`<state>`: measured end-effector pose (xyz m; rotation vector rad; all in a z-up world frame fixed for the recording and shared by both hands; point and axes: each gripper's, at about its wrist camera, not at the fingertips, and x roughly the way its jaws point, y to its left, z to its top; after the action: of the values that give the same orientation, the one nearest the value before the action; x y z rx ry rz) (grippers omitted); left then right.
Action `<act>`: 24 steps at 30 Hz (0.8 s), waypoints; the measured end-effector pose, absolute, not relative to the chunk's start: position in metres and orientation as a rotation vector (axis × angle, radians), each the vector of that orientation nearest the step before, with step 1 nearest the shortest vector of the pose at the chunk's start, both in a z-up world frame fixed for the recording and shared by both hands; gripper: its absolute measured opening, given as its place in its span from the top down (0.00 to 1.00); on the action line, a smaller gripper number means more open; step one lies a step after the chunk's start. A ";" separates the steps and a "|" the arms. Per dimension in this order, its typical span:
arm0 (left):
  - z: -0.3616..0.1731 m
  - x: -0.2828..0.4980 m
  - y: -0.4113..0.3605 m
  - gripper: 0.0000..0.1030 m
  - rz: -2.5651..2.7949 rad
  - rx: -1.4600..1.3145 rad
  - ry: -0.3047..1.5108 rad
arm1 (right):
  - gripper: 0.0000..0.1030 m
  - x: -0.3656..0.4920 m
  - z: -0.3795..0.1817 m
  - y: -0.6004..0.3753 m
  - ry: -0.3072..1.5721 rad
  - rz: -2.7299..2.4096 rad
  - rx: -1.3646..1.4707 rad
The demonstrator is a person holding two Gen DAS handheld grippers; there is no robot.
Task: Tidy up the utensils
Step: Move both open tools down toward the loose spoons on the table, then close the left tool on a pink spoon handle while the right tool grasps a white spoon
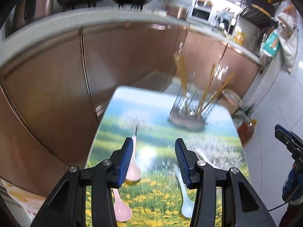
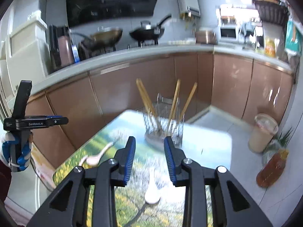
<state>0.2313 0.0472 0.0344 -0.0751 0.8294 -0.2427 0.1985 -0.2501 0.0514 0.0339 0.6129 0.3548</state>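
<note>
A wire utensil holder (image 1: 186, 116) with several wooden chopsticks (image 1: 206, 90) stands at the far end of a small table with a meadow picture (image 1: 155, 124). In the left wrist view two pink spoons (image 1: 133, 170) (image 1: 121, 210) lie near the left finger and a pale blue spoon (image 1: 186, 204) lies by the right finger. My left gripper (image 1: 153, 157) is open and empty above them. My right gripper (image 2: 149, 157) is open and empty above a white spoon (image 2: 152, 193); a pink spoon (image 2: 95, 158) lies to its left, the holder (image 2: 163, 132) is ahead.
Brown kitchen cabinets (image 1: 123, 60) and a counter with woks (image 2: 145, 32) stand behind the table. On the floor at the right are a lidded jar (image 2: 262, 132), an oil bottle (image 2: 271, 168) and greens (image 2: 284, 136). The other gripper shows at the left edge (image 2: 22, 123).
</note>
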 end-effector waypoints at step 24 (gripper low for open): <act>-0.125 0.359 0.047 0.55 -0.164 -0.042 1.246 | 0.71 0.333 -0.124 -0.193 1.187 0.428 -0.041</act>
<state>0.3586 0.0475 -0.1251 -0.0416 1.2457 -0.1645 0.3334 -0.1928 -0.1244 -0.0411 1.1870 0.4285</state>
